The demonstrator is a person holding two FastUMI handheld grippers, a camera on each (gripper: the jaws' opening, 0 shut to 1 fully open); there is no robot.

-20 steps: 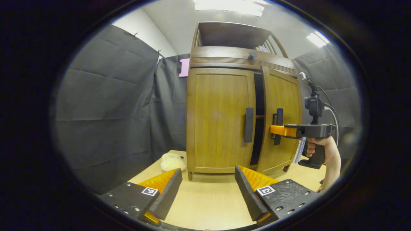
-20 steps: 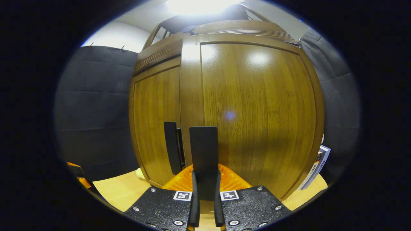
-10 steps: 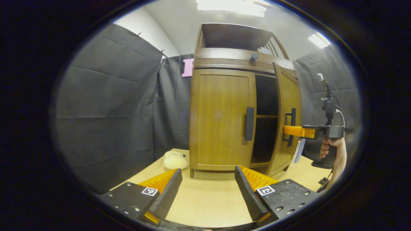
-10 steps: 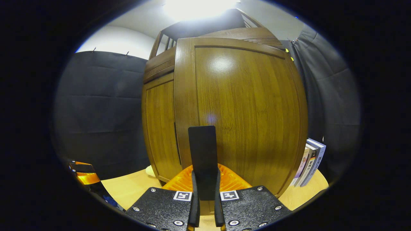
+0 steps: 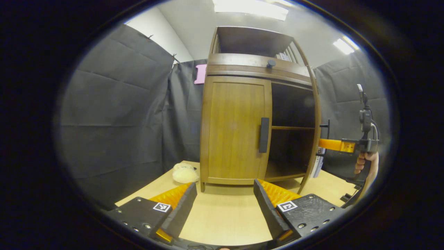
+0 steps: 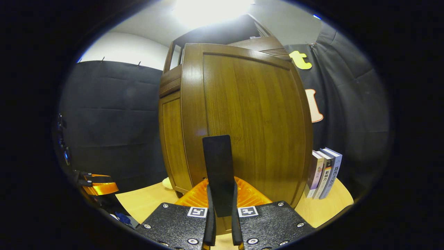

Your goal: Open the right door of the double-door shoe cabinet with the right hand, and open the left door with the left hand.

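Note:
The brown wooden shoe cabinet (image 5: 256, 66) stands on the table. Its left door (image 5: 232, 128) is closed, with a black vertical handle (image 5: 264, 135). The right door (image 5: 314, 132) is swung out edge-on, baring dark shelves (image 5: 291, 128). My right gripper (image 5: 329, 144), held by a hand (image 5: 364, 163), grips that door's handle (image 5: 327, 128). In the right gripper view the right door (image 6: 249, 128) looms close, and my right gripper (image 6: 221, 194) is shut on its black handle (image 6: 218, 163). My left gripper (image 5: 222, 201) hangs open, low before the cabinet, short of the left door. The left gripper (image 6: 99, 187) appears at lower left there.
A cream plush toy (image 5: 184, 173) lies on the light wooden table (image 5: 225, 215) left of the cabinet. Books (image 6: 324, 175) stand upright to the cabinet's right. Black cloth walls enclose the booth on all sides.
My right gripper has pulled the right door from slightly ajar to wide open, swinging out to the right. The left gripper has hardly moved and stays open.

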